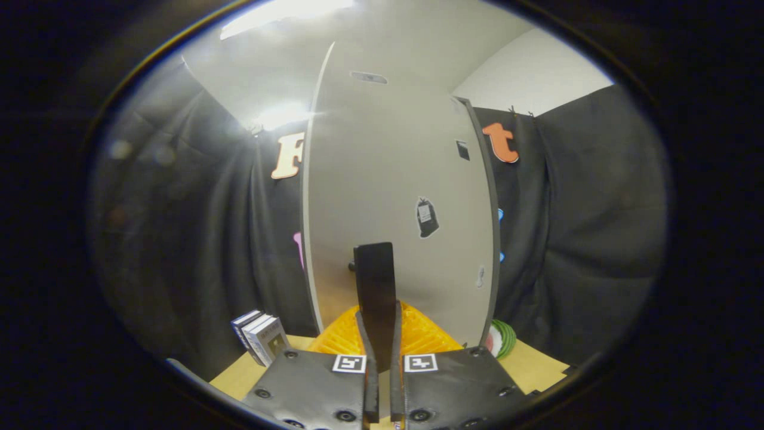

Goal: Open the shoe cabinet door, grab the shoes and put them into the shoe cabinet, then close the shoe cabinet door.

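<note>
We have the jaws [382,334] nearly closed, gripping nothing; they press the cabinet door [394,197], presumably to swing it.

walls: black cloth [585,197] | ceiling: white [418,42], lit | table: wood [537,364]

My gripper [382,352] fingers sit nearly together against the pale grey shoe cabinet door [394,197], centre frame. Orange ridged thing [418,334] below; light wood table [531,364]; green-striped object [504,337] lower right.
</note>
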Demonstrator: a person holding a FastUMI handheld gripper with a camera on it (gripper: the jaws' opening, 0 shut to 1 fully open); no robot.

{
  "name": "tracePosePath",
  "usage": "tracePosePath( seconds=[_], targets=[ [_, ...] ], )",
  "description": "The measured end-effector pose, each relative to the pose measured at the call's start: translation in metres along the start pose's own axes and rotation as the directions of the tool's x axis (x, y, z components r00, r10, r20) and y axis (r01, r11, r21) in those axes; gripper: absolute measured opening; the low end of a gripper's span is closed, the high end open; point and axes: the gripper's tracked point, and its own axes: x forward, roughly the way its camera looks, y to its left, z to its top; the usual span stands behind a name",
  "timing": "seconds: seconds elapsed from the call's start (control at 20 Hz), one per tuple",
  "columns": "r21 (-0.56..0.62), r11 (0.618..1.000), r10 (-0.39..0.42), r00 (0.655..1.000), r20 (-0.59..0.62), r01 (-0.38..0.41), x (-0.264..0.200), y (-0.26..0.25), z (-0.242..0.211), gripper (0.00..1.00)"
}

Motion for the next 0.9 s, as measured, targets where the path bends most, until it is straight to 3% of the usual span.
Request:
tracePosePath(
  seconds=[0.65,0.7,0.9],
  targets=[
    [-0.054,0.998,0.026,1.0,-0.005,-0.026,-0.045,-0.07,0.009,0.08],
    [-0.054,0.998,0.031,1.0,-0.004,-0.031,-0.044,-0.075,0.009,0.11],
    [-0.035,0.999,0.009,1.0,-0.005,-0.009,-0.053,-0.106,0.008,0.11]
  ],
)
